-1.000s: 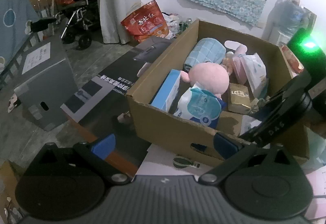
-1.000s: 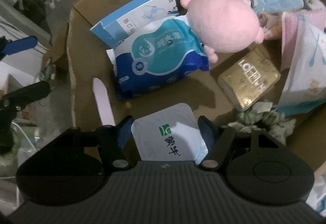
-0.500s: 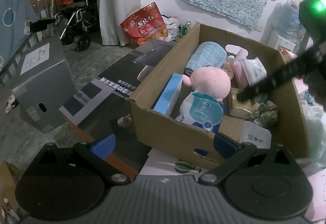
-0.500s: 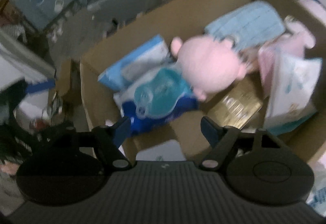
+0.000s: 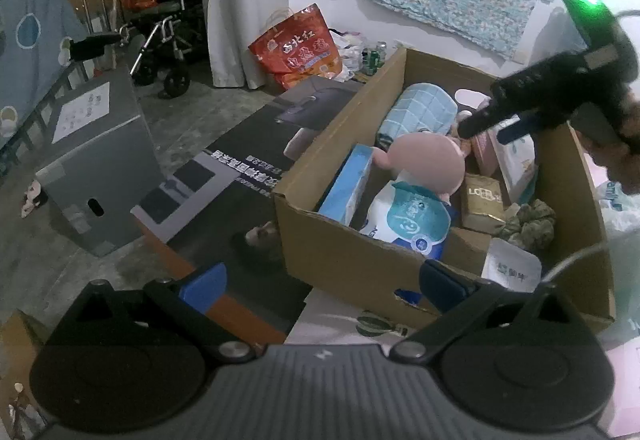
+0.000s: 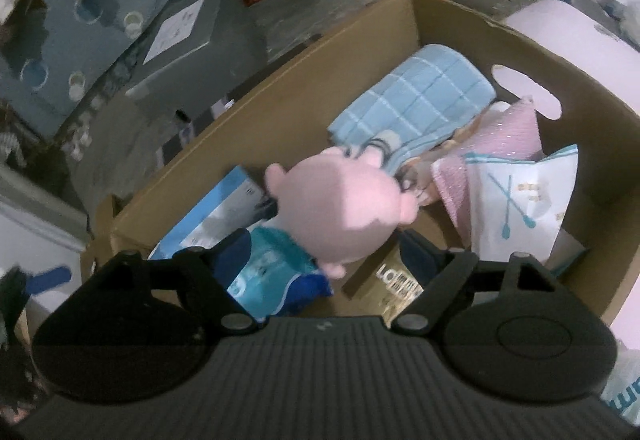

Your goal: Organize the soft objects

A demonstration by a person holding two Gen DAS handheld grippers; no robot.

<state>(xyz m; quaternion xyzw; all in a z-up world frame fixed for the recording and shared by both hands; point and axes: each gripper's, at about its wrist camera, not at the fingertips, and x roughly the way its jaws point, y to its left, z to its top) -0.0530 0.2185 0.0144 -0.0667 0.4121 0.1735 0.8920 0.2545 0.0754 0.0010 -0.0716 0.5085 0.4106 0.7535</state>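
Note:
An open cardboard box (image 5: 352, 260) holds a pink plush (image 5: 424, 164) (image 6: 340, 212), a blue checked towel (image 6: 412, 100), a teal wipes pack (image 5: 408, 216), a blue tissue box (image 5: 344, 188), a gold pack (image 5: 482, 200) and a white pouch (image 5: 512, 268) in its near right corner. My right gripper (image 6: 326, 256) hangs above the box over the plush. Its jaws are opening and nothing is between them. The left wrist view shows it (image 5: 492, 130) over the far side. Before the box's near wall, my left gripper (image 5: 320, 280) stands open and empty.
A white bag (image 6: 516, 208) and pink cloth (image 6: 508, 132) fill the box's right side. The box rests on a dark flat carton (image 5: 240, 160). Left of it stand a grey carton (image 5: 96, 160), a wheeled chair (image 5: 160, 40) and an orange bag (image 5: 296, 48).
The right gripper let go of the white pouch, which now lies in the box's corner. It then rose and drew back over the box with wider jaws. The left gripper stayed put.

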